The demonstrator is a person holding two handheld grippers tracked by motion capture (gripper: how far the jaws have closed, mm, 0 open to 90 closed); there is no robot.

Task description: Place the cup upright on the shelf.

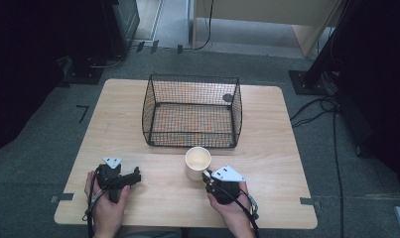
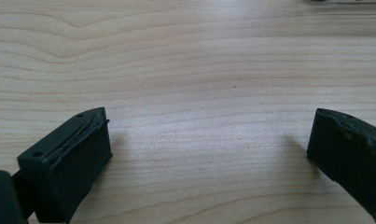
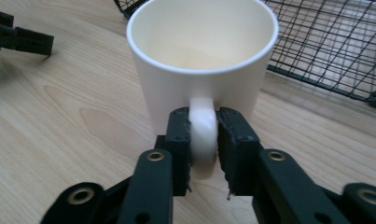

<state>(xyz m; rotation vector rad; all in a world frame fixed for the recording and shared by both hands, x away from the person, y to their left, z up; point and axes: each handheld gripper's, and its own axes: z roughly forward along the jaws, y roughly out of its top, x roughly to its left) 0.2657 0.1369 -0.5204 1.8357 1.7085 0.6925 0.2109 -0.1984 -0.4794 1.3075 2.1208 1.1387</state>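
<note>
Mug: we've got a white mug (image 3: 202,70) standing upright on the wooden table (image 1: 267,163), just in front of the wire basket (image 1: 192,111), near its front wall but not touching as far as we can tell. It looks empty inside.

Handle: the mug's handle (image 3: 203,135) points back toward our right hand.

Right gripper: our right gripper (image 3: 203,140) is clamped on that handle, one black pad pressing each side of it. In the high view it sits just right of and below the mug (image 1: 198,162), with the grey three-cornered plate on top.

Left gripper: our left gripper (image 2: 209,154) is released, jaws standing wide apart with bare wood grain between them. In the high view it rests near the table's front left (image 1: 119,178), well apart from the mug.

Basket: black mesh, open top, sitting mid-table; we can't make out anything in it.

Floor: grey carpet around the table, cables trailing off to the right.
</note>
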